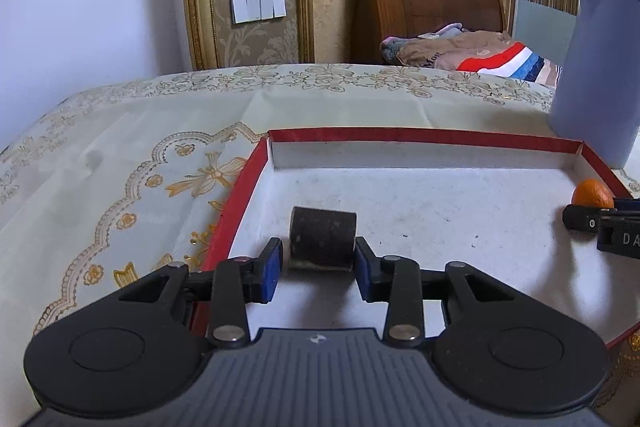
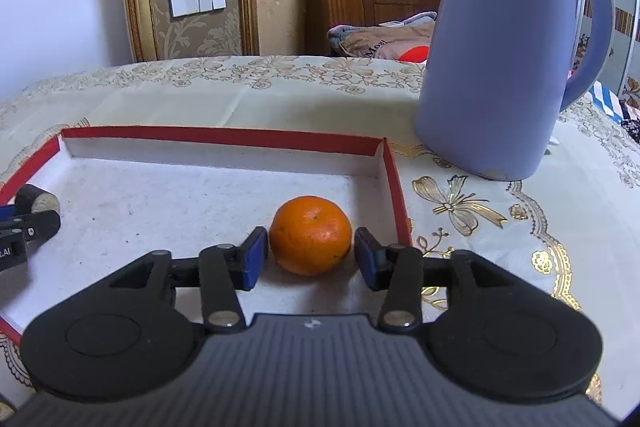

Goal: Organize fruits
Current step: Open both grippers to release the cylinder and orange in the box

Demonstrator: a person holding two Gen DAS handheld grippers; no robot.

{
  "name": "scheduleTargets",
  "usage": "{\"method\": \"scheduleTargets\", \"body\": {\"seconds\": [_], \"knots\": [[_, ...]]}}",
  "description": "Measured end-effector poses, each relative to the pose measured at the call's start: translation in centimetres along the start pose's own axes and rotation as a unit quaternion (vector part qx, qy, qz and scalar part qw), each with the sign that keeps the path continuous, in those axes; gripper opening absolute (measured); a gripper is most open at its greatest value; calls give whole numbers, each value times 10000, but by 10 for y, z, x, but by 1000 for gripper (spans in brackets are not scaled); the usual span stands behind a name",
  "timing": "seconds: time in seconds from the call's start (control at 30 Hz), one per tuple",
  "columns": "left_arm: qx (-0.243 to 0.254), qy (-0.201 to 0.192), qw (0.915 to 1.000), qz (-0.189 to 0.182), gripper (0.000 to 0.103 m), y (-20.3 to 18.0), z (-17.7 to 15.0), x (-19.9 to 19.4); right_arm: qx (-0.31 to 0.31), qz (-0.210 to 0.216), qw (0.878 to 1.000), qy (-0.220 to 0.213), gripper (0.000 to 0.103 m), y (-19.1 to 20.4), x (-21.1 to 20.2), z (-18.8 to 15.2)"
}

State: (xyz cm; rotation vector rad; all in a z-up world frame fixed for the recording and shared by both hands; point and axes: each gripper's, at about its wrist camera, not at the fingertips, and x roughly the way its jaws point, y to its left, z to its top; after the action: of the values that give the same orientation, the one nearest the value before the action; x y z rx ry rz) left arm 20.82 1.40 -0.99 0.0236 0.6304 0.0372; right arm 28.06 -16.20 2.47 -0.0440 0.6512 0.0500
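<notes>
1. My left gripper [image 1: 316,269] has its jaws released around a dark cylinder [image 1: 322,242] lying in the red-rimmed tray [image 1: 400,135].
2. My right gripper [image 2: 310,263] has its jaws released, flanking the orange [image 2: 310,235] in the tray's right corner.

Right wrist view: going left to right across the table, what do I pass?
Left gripper with the dark cylinder → orange between the right gripper's pads → red box's right wall → blue kettle.
</notes>
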Motion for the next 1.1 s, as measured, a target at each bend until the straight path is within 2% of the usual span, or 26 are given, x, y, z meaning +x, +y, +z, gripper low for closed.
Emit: {"method": "scheduleTargets", "body": {"seconds": [0.03,0.1,0.17,0.23,0.3,0.6,0.87,0.93,1.0,1.1], "knots": [[34,-25,10000,26,37,-1,-1,-1,-20,-25,10000,-22,50,1,-1,-1],[115,-118,9998,87,37,-4,-3,-4,-72,-76,9999,-109,59,4,-4,-3],[183,-210,9996,75,42,-7,-2,-6,-83,-71,9998,-166,67,6,-6,-3],[234,-362,9991,31,56,-9,-2,-11,-74,-142,9995,-269,71,6,-8,-2],[291,-509,9983,15,61,-11,-4,-15,-47,-174,9992,-352,74,3,-11,-1],[73,-920,9957,-113,61,-2,-6,-37,89,-65,9989,-465,76,0,-22,-6],[45,-886,9959,-195,62,2,-11,-45,231,57,9981,-574,83,-2,-34,-11],[-66,-837,9961,-270,62,7,-13,-49,225,31,9976,-653,83,-1,-39,-13],[-212,-794,9960,-355,62,15,-16,-55,224,-125,9965,-800,94,-1,-46,-14],[-315,-803,9954,-424,63,23,-24,-69,282,-331,9936,-1041,94,-4,-59,-14]]}}
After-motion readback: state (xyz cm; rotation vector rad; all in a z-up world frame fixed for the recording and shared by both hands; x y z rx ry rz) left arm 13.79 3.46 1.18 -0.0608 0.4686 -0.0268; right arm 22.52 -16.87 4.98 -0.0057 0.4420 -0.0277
